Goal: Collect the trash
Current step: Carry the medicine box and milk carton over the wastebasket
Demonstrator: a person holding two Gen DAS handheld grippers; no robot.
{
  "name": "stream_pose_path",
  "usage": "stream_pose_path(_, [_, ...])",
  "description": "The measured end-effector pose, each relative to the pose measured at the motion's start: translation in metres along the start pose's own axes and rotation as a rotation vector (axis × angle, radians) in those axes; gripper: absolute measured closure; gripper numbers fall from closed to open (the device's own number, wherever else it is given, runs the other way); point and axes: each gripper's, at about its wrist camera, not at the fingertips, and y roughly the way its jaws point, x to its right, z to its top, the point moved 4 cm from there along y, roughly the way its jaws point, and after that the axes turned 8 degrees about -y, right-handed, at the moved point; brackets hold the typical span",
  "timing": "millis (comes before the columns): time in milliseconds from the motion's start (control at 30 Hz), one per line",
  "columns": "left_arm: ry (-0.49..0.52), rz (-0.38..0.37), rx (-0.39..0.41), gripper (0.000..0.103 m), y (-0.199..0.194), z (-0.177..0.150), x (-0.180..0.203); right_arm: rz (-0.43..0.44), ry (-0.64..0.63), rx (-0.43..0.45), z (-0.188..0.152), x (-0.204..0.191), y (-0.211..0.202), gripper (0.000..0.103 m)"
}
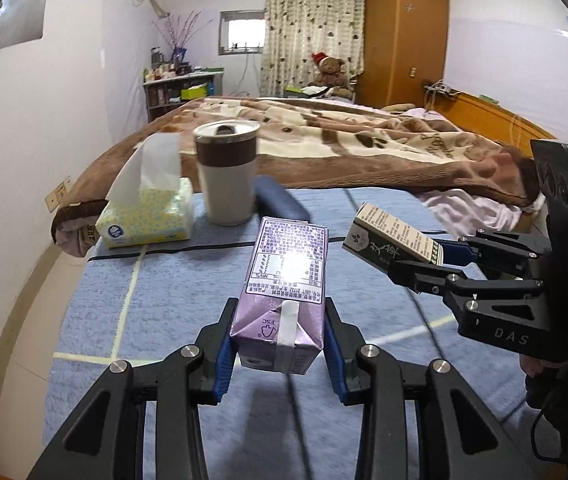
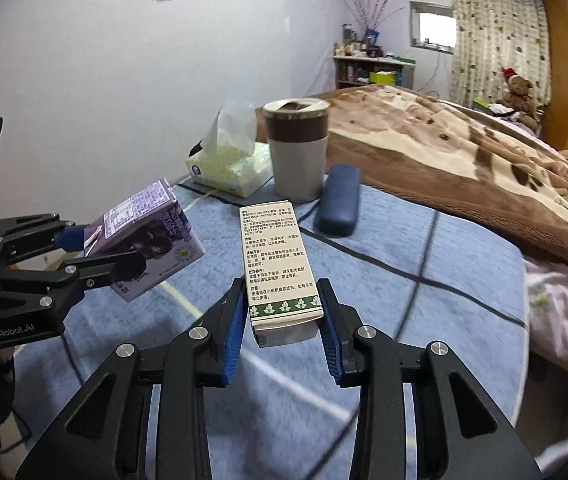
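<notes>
My left gripper [image 1: 278, 344] is shut on a purple milk carton [image 1: 284, 280], held above the blue checked table cover [image 1: 156, 292]. It shows from the side in the right wrist view [image 2: 96, 248] with the carton [image 2: 148, 240]. My right gripper [image 2: 284, 320] is shut on a white and green printed box [image 2: 276, 256], also held above the cover. In the left wrist view the right gripper [image 1: 424, 260] holds that box [image 1: 392, 240] to the right of the carton.
A yellow tissue pack [image 1: 148, 216], a grey cup with a brown band [image 1: 228, 176] and a dark blue glasses case [image 1: 280, 200] sit at the table's far edge. A bed with a brown blanket [image 1: 364, 148] lies beyond and to the right.
</notes>
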Motion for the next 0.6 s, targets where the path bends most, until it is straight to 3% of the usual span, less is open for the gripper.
stream_pose_path(600, [0.093,-0.154,0.055,0.064,-0.062,-0.031,0.117,-0.227,0.164,0.098,-0.061,0.033,-0.108,0.067])
